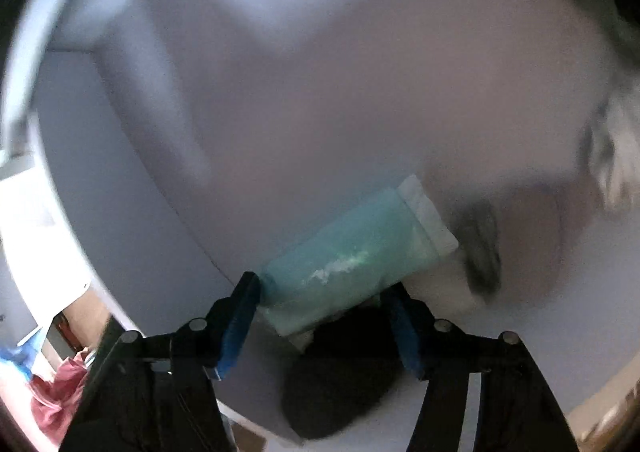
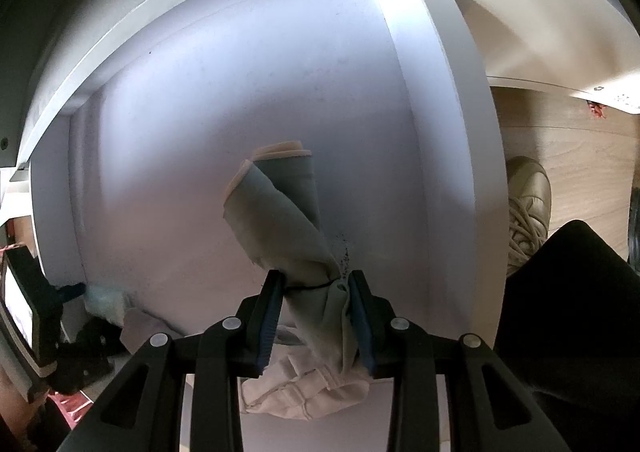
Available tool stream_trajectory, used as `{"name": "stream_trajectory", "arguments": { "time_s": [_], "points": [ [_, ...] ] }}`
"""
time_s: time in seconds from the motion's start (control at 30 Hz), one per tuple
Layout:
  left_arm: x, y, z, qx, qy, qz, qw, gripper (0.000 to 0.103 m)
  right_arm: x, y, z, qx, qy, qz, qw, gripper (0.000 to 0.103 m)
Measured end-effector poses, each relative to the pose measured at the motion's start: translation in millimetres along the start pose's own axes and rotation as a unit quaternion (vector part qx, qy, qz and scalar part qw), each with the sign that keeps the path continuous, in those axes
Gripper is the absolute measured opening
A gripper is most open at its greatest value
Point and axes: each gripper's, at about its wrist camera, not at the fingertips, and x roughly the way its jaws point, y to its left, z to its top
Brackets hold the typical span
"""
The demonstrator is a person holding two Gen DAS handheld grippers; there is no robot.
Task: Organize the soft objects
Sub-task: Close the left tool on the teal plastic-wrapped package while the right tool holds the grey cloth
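Note:
In the left wrist view my left gripper [image 1: 320,292] is shut on a teal sock with a white cuff [image 1: 352,252], held inside a white shelf compartment [image 1: 280,92]. The view is blurred. A dark grey blurred cloth [image 1: 482,252] hangs just right of the sock. In the right wrist view my right gripper [image 2: 316,288] is shut on a grey-green pair of socks with pale cuffs [image 2: 280,212], held up in the same white compartment [image 2: 200,132]. The left gripper [image 2: 48,300] and its teal sock [image 2: 102,298] show at the lower left.
A white folded cloth [image 2: 304,388] lies on the shelf floor under my right gripper, and a dark cloth [image 1: 340,384] lies under my left. A pink cloth [image 1: 56,392] lies outside at left. A shoe [image 2: 528,204] stands on the wood floor [image 2: 580,156] at right.

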Motion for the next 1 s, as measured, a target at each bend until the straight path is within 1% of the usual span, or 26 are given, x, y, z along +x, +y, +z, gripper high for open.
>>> {"name": "stream_trajectory", "arguments": {
  "time_s": [0.03, 0.07, 0.1, 0.13, 0.17, 0.2, 0.23, 0.37, 0.5, 0.6, 0.67, 0.7, 0.73, 0.77, 0.8, 0.83, 0.87, 0.93, 1.0],
  "points": [
    [-5.3, 6.0, 2.4, -0.022, -0.019, -0.008, 0.9996, 0.064, -0.2, -0.8, 0.8, 0.001, 0.0, 0.0, 1.0, 0.033],
    [-11.3, 13.2, 4.0, -0.049, -0.038, -0.025, 0.9978, 0.064, 0.2, -1.5, 0.4, 0.001, 0.0, 0.0, 1.0, 0.033],
    [-16.8, 21.8, 4.8, -0.083, -0.053, -0.057, 0.9935, 0.071, 0.7, -1.6, 0.1, 0.001, 0.001, 0.0, 1.0, 0.033],
    [-18.8, 26.3, 4.3, -0.102, -0.057, -0.08, 0.9899, 0.08, 1.9, -1.2, -1.4, -0.001, 0.002, -0.001, 1.0, 0.033],
    [-20.1, 29.5, 2.9, -0.119, -0.06, -0.101, 0.9859, 0.082, 2.5, -0.2, -1.4, -0.003, 0.002, -0.001, 1.0, 0.033],
    [-19.1, 29.6, -0.4, -0.129, -0.062, -0.114, 0.9831, 0.086, 2.9, 0.4, -1.1, -0.005, 0.003, -0.002, 1.0, 0.033],
    [-17.0, 28.1, -2.2, -0.131, -0.057, -0.114, 0.9831, 0.087, 3.1, 1.2, -0.8, -0.007, 0.003, -0.003, 1.0, 0.033],
    [-5.3, 21.2, -4.5, -0.107, -0.034, -0.081, 0.9904, 0.088, 6.4, 6.7, -0.7, -0.02, 0.01, -0.008, 1.0, 0.033],
    [2.3, 17.2, -2.0, -0.106, -0.028, -0.073, 0.9913, 0.088, 12.3, 13.2, -1.9, -0.045, 0.015, -0.031, 0.998, 0.035],
    [5.4, 17.6, 5.6, -0.107, -0.017, -0.089, 0.9901, 0.081, 16.0, 16.4, -1.3, -0.054, 0.017, -0.037, 0.998, 0.035],
    [8.8, 23.4, 7.9, -0.106, -0.017, -0.082, 0.9909, 0.08, 18.2, 19.4, 0.1, -0.066, 0.016, -0.041, 0.997, 0.035],
    [8.0, 19.5, 8.5, -0.105, -0.018, -0.085, 0.9907, 0.072, 19.0, 20.7, 0.4, -0.07, 0.017, -0.043, 0.996, 0.035],
    [8.5, 18.3, 7.4, -0.107, -0.014, -0.103, 0.9888, 0.059, 20.4, 22.8, 0.6, -0.076, 0.017, -0.046, 0.996, 0.035],
    [16.5, 28.8, 0.2, -0.114, -0.013, -0.121, 0.9861, 0.053, 20.7, 24.0, 1.0, -0.077, 0.018, -0.048, 0.996, 0.036],
    [15.7, 28.5, -0.2, -0.124, -0.014, -0.135, 0.983, 0.048, 20.3, 24.6, 1.5, -0.076, 0.018, -0.048, 0.996, 0.035],
    [13.7, 26.8, 1.4, -0.124, -0.018, -0.144, 0.9816, 0.048, 19.9, 23.0, 2.4, -0.073, 0.017, -0.046, 0.996, 0.034],
    [8.3, 33.5, 5.5, -0.12, -0.022, -0.146, 0.9817, 0.048, 18.0, 21.4, 2.9, -0.066, 0.016, -0.042, 0.997, 0.033],
    [6.6, 32.5, 6.4, -0.122, -0.027, -0.148, 0.981, 0.044, 13.1, 16.5, 2.8, -0.051, 0.011, -0.029, 0.998, 0.032],
    [5.6, 35.9, 7.2, -0.131, -0.031, -0.156, 0.9785, 0.04, 5.0, 11.5, 1.4, -0.036, 0.005, -0.013, 0.999, 0.03]
  ]
}}
